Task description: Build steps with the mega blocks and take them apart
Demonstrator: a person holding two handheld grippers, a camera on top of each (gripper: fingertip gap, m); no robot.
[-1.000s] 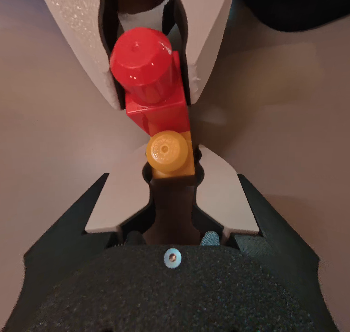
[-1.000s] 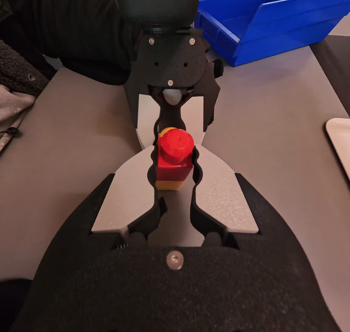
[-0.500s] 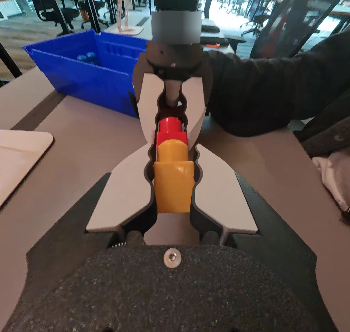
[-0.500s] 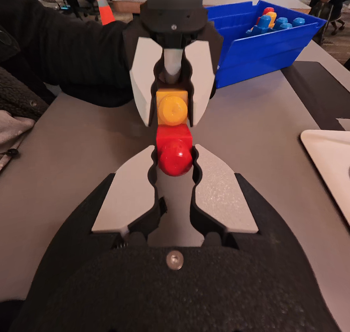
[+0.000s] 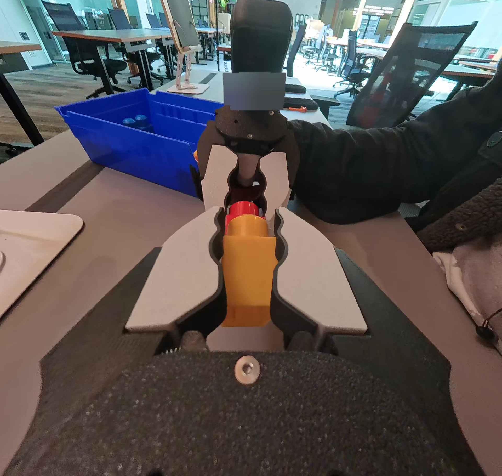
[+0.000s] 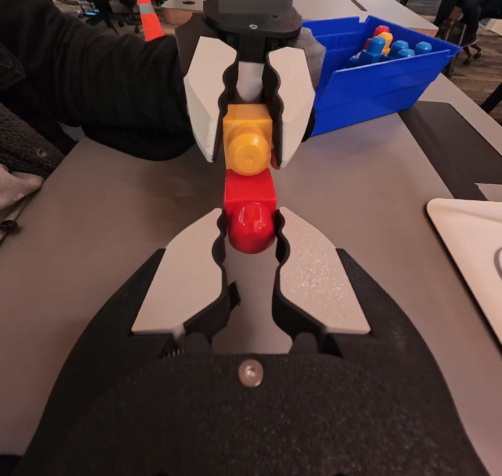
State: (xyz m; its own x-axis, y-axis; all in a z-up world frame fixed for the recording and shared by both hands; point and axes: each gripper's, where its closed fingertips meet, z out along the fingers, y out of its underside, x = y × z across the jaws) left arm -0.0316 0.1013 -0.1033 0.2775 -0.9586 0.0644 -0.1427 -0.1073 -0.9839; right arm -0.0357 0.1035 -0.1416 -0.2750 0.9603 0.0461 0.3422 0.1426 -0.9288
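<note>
Right now I am holding 2 joined blocks up off the grey tabletop (image 6: 353,191), 1 gripper on each. In the left wrist view, my left gripper (image 5: 247,245) is closed tight on the yellow moulded-plastic mega block (image 5: 247,275), its fingers pressing both flat sides. In the right wrist view, my right gripper (image 6: 250,228) is closed on the glossy red plastic mega block (image 6: 250,191), gripping at the round stud end nearest the camera.

I am judging both blocks as light, hollow and rigid, with slick walls; the flat sides are giving the surer hold, while the rounded red stud is likelier to slip if I twist hard. The friction joint between them looks set to release with a straight pull or a slight rocking.

Farther off, room is opening on both sides. The white flat tray (image 6: 467,245) is lying well apart to one side, with its edge to keep clear of. Beyond the grippers, the blue plastic bin (image 6: 380,93) is holding more blocks, and a dark sleeve (image 5: 380,169) is resting near the table edge.
</note>
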